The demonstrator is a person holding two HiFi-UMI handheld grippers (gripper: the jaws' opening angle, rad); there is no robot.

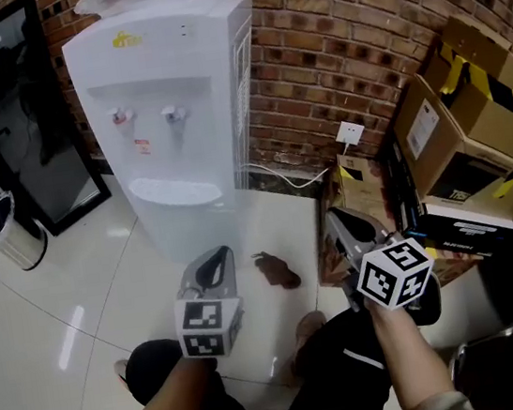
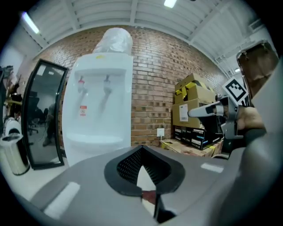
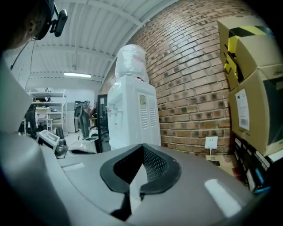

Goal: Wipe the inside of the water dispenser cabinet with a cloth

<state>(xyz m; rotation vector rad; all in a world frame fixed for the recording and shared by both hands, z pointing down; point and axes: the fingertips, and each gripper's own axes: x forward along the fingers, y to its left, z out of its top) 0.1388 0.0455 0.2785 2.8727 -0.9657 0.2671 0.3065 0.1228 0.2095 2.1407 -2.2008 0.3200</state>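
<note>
**Both grippers shut and empty before the dispenser**

The tall white plastic water dispenser (image 1: 173,116) stands against the red brick wall (image 1: 337,36); the left gripper (image 1: 213,256) and right gripper (image 1: 336,219) hover before it, jaws together on nothing; the small crumpled brown cloth (image 1: 276,270) lies on the white tiled floor (image 1: 86,271) between them.

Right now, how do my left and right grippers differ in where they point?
The left gripper faces the water dispenser's tap side; the right gripper faces its vented side and the brick wall. The left gripper is over the white floor; the right gripper is beside the cardboard boxes. Both are shut and empty; the cloth lies on the floor between them.
</note>
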